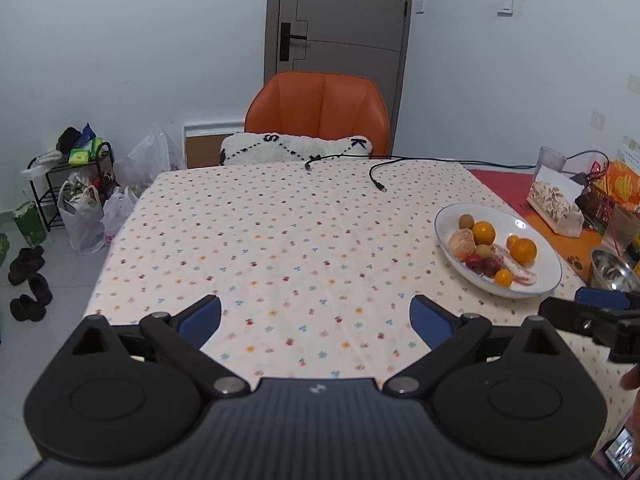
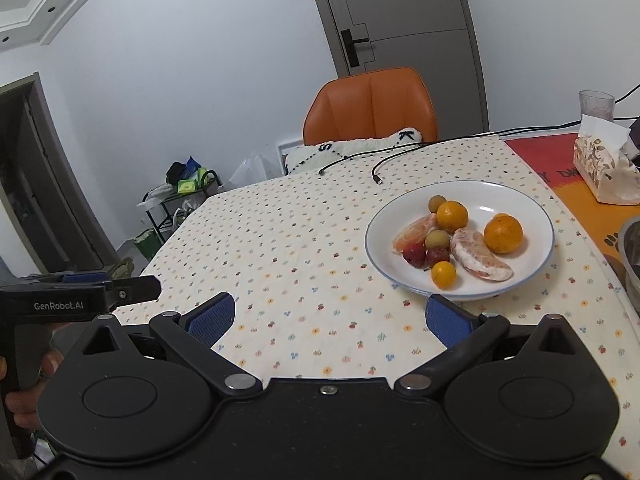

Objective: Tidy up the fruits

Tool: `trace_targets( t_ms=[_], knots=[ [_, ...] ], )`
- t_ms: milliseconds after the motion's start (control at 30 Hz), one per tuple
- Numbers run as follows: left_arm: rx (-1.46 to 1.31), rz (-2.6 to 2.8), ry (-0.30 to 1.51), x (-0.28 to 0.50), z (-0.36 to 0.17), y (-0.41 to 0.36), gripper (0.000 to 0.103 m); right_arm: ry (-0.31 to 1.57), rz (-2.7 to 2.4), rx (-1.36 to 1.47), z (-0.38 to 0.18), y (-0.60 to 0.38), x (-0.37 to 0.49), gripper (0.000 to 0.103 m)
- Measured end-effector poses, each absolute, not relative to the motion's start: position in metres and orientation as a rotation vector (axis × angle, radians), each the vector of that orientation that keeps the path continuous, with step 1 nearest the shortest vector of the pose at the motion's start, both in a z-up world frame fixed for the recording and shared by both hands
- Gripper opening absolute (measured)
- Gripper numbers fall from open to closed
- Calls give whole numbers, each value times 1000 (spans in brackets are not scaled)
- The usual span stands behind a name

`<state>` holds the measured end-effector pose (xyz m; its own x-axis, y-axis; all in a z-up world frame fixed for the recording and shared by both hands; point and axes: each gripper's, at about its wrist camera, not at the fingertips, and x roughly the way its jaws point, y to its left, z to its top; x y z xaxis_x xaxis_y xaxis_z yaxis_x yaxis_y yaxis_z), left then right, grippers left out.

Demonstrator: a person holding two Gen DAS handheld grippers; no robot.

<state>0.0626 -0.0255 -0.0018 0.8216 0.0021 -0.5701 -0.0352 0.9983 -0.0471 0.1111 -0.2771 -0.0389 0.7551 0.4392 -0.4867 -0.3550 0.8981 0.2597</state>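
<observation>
While all the fruit — oranges (image 2: 503,233), peeled citrus segments (image 2: 480,256), small red and green pieces — lies heaped in the white plate (image 2: 532,208) at the desk's (image 2: 288,240) right side, the left tongs (image 1: 316,322) and right tongs (image 2: 328,320) hang spread and empty over bare cloth, clear of the plate; this fits sorting finished or pending.
</observation>
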Motion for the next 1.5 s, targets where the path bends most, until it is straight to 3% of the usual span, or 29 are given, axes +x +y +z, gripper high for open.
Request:
trace_targets(
  t_ms=[1500],
  knots=[
    [-77, 41, 606, 15, 1, 0, 100, 562, 430, 112, -26, -292, 78, 103]
  ],
)
